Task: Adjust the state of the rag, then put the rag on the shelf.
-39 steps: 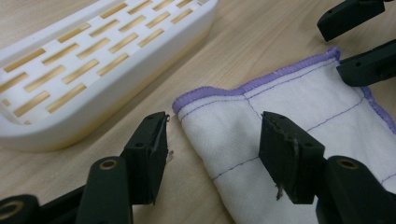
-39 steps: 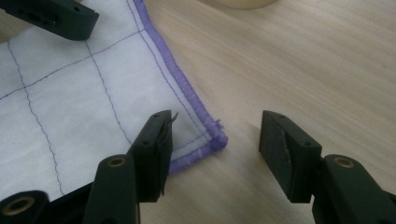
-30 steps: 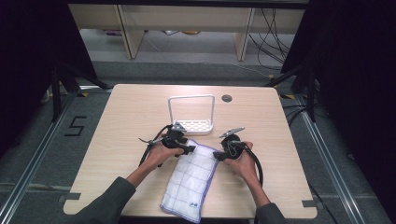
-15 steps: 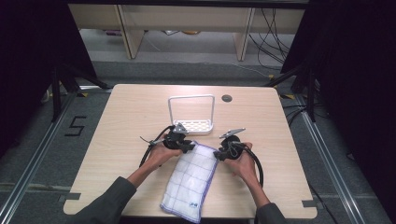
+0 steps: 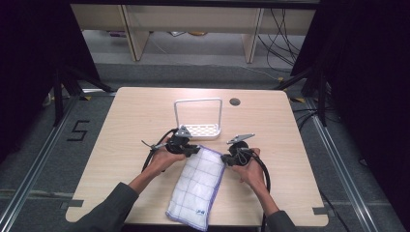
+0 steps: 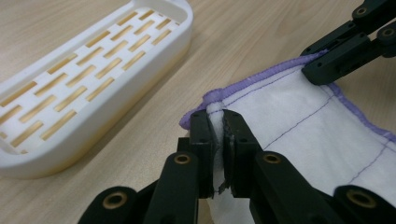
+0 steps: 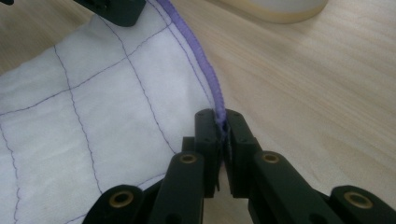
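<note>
Left of centre in the high view, the left hand-held gripper (image 5: pixel 192 150) has just been closing and now pinches the far left corner of the cloth (image 5: pixel 198 186), its jaws narrow with the purple-edged fabric bunched between them. The white checked cloth lies on the wooden surface (image 5: pixel 130 121), low in the middle of the frame. Above it stands a white rack (image 5: pixel 199 129). To the right, the right hand-held gripper (image 5: pixel 225 158) has likewise just closed, clamping the cloth's far right corner.

High view overhead, 2 close gripper views, shared cloth (image 5: pixel 197 182)
</note>
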`<state>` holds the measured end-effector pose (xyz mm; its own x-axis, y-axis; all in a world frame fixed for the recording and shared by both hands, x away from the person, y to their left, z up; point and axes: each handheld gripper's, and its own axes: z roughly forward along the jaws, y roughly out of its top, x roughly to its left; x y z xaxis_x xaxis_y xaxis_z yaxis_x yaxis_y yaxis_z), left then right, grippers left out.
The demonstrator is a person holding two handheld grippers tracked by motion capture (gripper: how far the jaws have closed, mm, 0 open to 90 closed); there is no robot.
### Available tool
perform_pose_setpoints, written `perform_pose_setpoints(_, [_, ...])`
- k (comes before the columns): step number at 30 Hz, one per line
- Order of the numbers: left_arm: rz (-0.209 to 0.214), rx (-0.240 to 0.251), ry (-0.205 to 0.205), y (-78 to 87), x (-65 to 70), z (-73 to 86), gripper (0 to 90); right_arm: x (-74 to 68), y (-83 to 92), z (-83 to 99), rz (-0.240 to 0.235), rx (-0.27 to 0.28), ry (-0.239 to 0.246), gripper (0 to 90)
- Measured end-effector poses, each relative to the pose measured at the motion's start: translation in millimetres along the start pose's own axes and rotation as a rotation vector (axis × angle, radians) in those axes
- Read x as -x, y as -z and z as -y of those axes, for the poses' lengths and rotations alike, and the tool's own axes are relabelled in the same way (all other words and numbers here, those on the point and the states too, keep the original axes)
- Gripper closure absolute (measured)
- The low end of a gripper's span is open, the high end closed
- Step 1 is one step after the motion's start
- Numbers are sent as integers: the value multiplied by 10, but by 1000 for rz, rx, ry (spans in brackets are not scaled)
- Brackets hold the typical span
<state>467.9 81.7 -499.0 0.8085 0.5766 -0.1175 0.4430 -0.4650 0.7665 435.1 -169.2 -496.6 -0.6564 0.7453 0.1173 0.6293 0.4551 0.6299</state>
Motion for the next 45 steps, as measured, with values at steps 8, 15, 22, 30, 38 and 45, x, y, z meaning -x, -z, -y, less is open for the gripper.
perform_pose_setpoints(8, [7,33,-3,150,23,-20,834,-74,128,-88,-8,39,21,859])
perform_pose_setpoints(15, [9,49,-3,255,18,-43,833,-119,145,-130,-13,51,19,858])
perform_pose_setpoints(22, [15,72,10,344,25,-70,835,-145,243,-185,-25,88,22,858])
perform_pose_setpoints(30, [20,128,9,597,51,-141,837,-250,405,-286,-27,135,42,859])
perform_pose_setpoints(38, [36,173,7,863,112,-210,838,-301,662,-387,-31,196,65,860])
perform_pose_setpoints(45, [9,188,-34,1164,198,-405,842,-413,882,-513,-54,252,90,861])
